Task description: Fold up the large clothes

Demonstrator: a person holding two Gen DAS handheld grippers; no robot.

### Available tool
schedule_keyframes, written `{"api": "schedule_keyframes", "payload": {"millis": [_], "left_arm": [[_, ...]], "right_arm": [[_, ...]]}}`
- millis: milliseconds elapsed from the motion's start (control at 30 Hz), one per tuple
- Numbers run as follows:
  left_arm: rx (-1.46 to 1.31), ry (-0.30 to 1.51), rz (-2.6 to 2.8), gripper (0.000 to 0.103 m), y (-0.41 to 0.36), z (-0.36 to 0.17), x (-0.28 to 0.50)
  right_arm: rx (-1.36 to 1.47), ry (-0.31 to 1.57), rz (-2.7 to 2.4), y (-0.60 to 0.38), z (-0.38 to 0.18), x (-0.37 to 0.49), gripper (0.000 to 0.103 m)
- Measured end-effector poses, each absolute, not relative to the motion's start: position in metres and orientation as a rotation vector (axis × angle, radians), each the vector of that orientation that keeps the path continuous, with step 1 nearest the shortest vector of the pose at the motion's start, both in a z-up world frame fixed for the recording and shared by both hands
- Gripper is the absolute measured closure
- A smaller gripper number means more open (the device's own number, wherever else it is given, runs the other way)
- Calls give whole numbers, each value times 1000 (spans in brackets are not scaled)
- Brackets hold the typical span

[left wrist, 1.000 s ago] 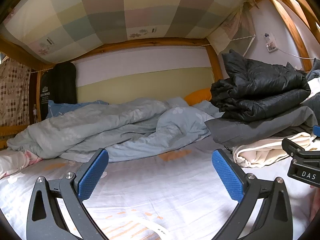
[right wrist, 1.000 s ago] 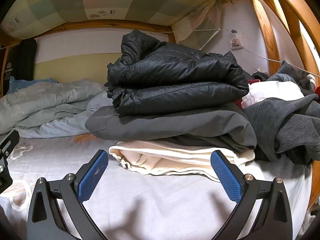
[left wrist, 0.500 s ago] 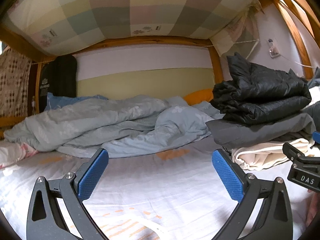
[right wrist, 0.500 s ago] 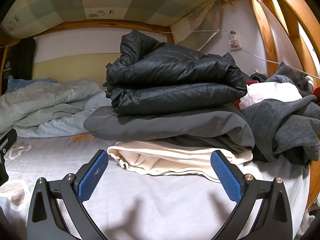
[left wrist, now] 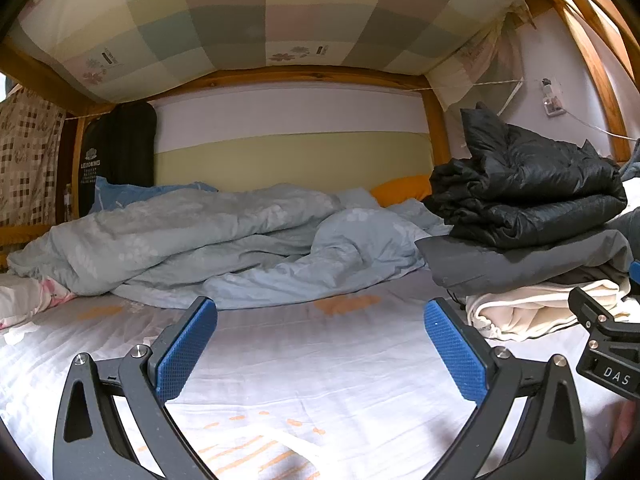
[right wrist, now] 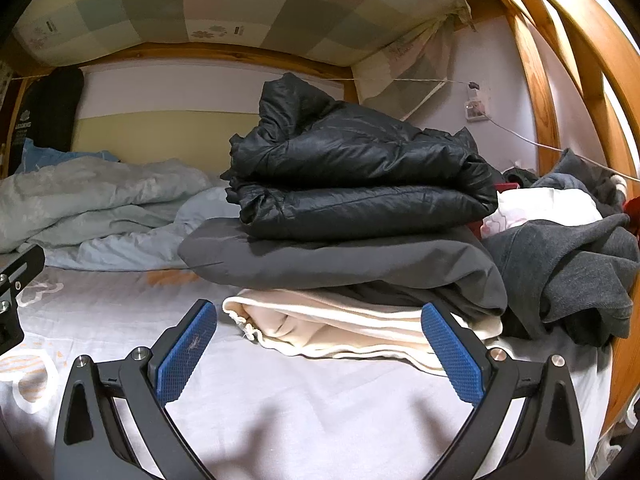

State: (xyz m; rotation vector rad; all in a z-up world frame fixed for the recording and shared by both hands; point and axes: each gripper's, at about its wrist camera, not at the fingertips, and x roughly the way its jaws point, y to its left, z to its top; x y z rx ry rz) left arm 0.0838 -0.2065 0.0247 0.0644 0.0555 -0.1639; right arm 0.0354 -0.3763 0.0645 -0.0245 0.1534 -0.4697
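Little has changed since a second ago: left gripper [left wrist: 320, 344] and right gripper [right wrist: 319, 346] still hover wide apart, holding nothing. Folded black jacket [right wrist: 360, 176] tops the pile beside the bed's right rail [right wrist: 540, 120]; bare sheet [left wrist: 320, 360] stretches toward the duvet [left wrist: 200, 236].

Spread hand-held gripper [left wrist: 320, 344] above bedsheet [left wrist: 320, 380]

The black puffer jacket [right wrist: 360, 184] is showing a glossy, slick shell, while the grey garment [right wrist: 340, 260] under it is looking matt and smooth. The bed frame [right wrist: 540, 92] is gleaming as varnished wood, and the blue finger pads [right wrist: 186, 356] are looking like rough, knurled plastic
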Motion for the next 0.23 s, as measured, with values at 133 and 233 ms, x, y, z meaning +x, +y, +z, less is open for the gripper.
{"api": "schedule_keyframes", "payload": {"millis": [133,233], "left_arm": [[75,52,-169,0,-204,24,83],[76,56,-169,0,-203,23,83]], "right_arm": [[-23,150,-469,-376,65,35,0],[-23,153,-468,-377,64,36,0]]}}
